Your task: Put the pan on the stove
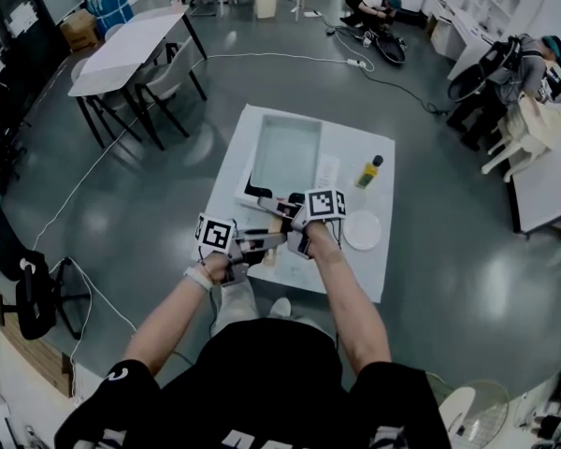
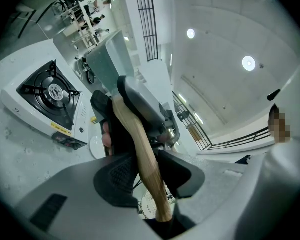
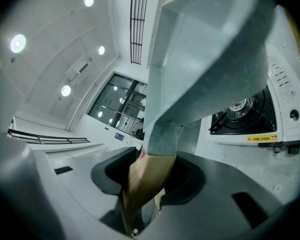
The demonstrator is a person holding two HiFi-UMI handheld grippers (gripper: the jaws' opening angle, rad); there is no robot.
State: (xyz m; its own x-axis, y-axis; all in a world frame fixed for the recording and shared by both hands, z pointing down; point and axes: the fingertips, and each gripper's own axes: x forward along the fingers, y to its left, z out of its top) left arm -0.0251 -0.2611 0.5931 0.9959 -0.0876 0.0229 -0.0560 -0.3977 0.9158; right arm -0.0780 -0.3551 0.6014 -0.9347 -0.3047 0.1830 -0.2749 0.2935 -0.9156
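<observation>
The pan [image 3: 210,59] is pale blue-grey, its handle [image 2: 140,149] light brown wood. The stove [image 2: 45,96] is white with a black burner grate and a yellow label strip. The left gripper [image 2: 147,171] and right gripper [image 3: 150,179] are grey with black pads. Their cubes [image 1: 215,234] show black square markers on white. The table [image 1: 355,269] is white, faintly speckled; the bottle [image 1: 367,172] yellow, dark-capped

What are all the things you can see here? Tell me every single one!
pan: one, pale grey with a wooden handle, held up in the air
stove: one, white with black burner, on the table
table: one, white, before the person
bottle: one, yellow, on the table
plate: one, white, on the table's right side
other tables: several, white, round the room's edges
left tool: one, grey, shut on the handle
right tool: one, grey, shut on the handle nearer the pan
</observation>
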